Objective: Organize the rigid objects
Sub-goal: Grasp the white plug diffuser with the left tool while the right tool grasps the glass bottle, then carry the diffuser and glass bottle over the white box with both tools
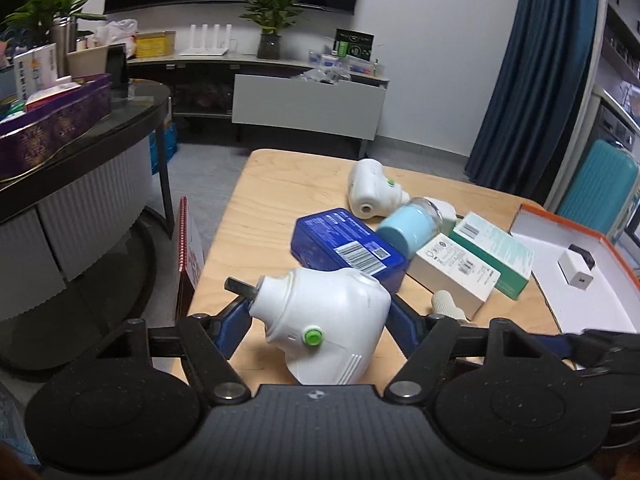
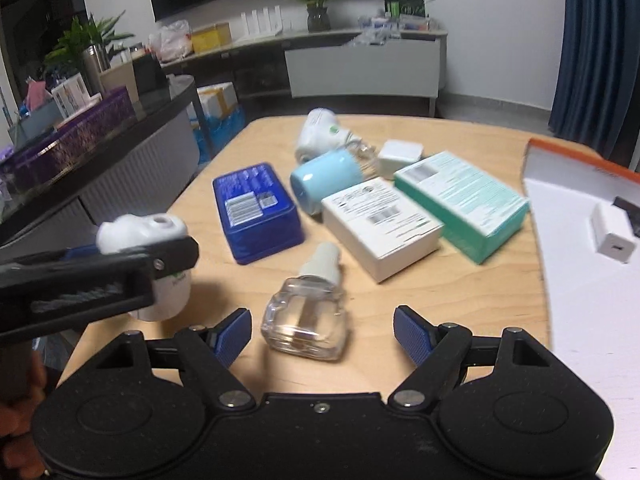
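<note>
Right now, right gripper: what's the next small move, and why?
Probably ease forward and down, then close on the clear bottle. It lies just ahead of the open right gripper, roughly centred but not yet between the pads. The left gripper already holds the white plug-in.

potted plant point(image 1: 269, 20) stood on low cabinet point(image 1: 308, 104) | blue curtain point(image 1: 532, 80) hung right | teal suitcase point(image 1: 596, 188) beside it

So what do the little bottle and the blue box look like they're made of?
The bottle: clear glass or hard plastic, since the table shows through it and its edges glint; the ribbed cap looks like white plastic. The blue box: glossy, with rounded corners and a rim, probably tin or plastic.
</note>
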Demonstrator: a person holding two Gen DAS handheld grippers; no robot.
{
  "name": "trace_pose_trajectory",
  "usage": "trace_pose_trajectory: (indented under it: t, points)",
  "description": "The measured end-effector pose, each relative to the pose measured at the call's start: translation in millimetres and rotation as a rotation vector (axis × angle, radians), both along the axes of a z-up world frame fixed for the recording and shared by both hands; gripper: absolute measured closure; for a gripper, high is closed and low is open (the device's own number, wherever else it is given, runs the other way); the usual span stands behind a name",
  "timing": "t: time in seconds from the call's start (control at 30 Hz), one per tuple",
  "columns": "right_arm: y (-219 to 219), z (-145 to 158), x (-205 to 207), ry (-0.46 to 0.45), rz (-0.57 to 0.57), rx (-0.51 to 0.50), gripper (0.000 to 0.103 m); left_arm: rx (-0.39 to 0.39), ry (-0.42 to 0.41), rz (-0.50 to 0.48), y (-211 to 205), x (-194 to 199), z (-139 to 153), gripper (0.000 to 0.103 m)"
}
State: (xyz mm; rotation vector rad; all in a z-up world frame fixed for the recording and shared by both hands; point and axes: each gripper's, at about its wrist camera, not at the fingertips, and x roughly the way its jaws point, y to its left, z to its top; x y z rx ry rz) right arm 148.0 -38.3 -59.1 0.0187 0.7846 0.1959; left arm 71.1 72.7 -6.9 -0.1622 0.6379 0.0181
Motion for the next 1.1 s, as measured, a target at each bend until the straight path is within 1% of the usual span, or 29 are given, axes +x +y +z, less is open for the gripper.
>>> trace_pose_trajectory:
  t: [0.07,0.1,0.13,0.17,0.33,0.5,0.63,0.8,0.9,1.1]
  points:
    - [5,-7,6,0.02,-0.004,-0.021,0.021,-0.001,0.001,-0.001,0,1,-1,0.03]
    - [7,-7,6,-0.001,-0.005,-0.045,0.027,-0.001,0.004,-0.002,0,3,-2,0.03]
    - [8,-7,6,-0.007,-0.003,-0.062,0.04,0.0,0.003,-0.006,0,3,-2,0.03]
    - [8,-7,5,-0.012,0.0,-0.07,0.043,0.003,0.002,-0.011,0,3,-2,0.03]
    - [-11,-1,-2,-0.006,-0.038,-0.041,0.044,0.0,-0.007,-0.036,-6,1,-1,0.03]
    - [-35,20,-20,-0.061,-0.045,-0.019,0.044,-0.017,-0.019,-0.062,-17,-1,3,0.03]
    - [-53,35,-34,-0.1,-0.061,-0.026,0.044,-0.045,-0.02,-0.086,-31,-2,8,0.03]
    - [-73,51,-45,-0.136,-0.094,-0.033,0.044,-0.038,-0.033,-0.131,-52,-2,16,0.03]
    - [-86,60,-51,-0.16,-0.115,-0.043,0.044,-0.047,-0.036,-0.149,-62,-3,19,0.03]
    - [-111,69,-60,-0.177,-0.166,-0.034,0.044,-0.035,-0.046,-0.181,-78,-1,26,0.03]
